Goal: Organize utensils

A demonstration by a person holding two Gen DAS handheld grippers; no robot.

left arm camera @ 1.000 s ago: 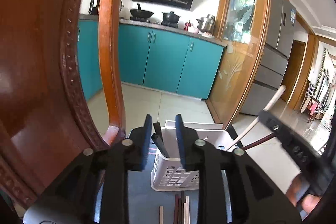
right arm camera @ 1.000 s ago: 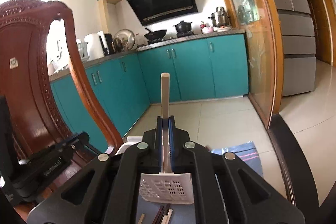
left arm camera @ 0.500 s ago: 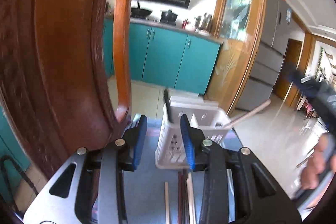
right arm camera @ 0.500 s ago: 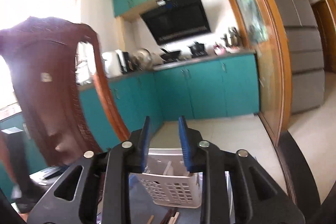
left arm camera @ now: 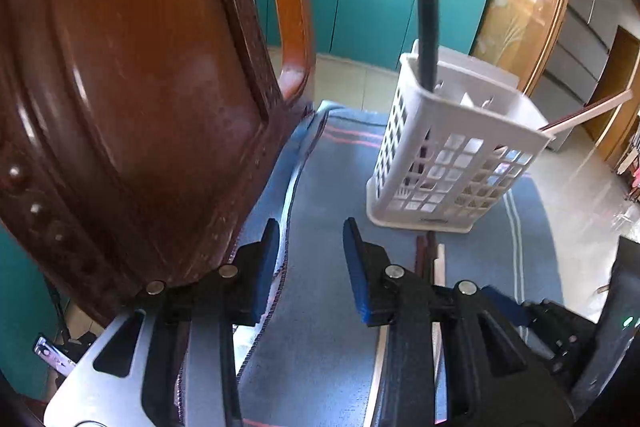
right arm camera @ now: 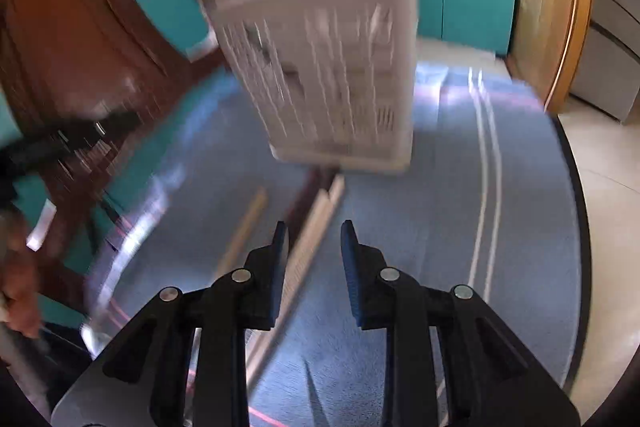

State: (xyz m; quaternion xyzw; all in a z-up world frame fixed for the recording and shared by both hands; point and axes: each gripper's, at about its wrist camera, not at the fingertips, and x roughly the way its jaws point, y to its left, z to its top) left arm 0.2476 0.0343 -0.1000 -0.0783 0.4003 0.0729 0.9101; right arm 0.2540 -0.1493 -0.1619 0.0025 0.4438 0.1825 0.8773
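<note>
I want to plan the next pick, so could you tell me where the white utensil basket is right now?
The white utensil basket stands upright on the blue cloth, ahead and right in the left wrist view, with loose chopsticks lying just before its base.

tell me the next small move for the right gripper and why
Probably lower the right gripper onto the pale chopstick lying just ahead of its open, empty jaws. Several sticks lie loose on the blue cloth before the white basket.
</note>
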